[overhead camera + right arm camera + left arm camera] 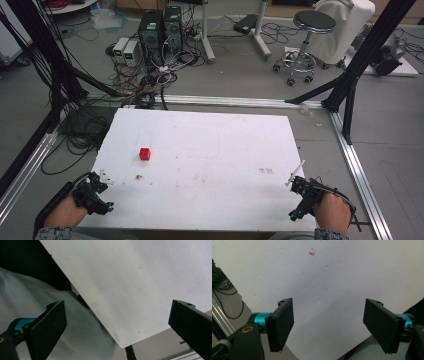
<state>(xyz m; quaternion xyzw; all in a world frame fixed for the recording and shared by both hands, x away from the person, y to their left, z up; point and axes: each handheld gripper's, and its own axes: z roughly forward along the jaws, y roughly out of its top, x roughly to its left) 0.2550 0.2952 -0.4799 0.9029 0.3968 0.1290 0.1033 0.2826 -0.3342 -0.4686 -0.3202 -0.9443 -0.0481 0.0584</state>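
On the white table [210, 150], high view, the red cube [145, 153] sits left of centre, well ahead of your left gripper [95, 192]. It looks small, rigid, probably light; grip opposite flat faces. Left gripper view: jaws apart, empty. Right gripper view: jaws wide, empty.

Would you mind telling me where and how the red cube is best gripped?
Grip the red cube across two opposite flat side faces, probably coming straight down from above with the nearer left gripper: it sits low and alone on the white table, its top exposed.
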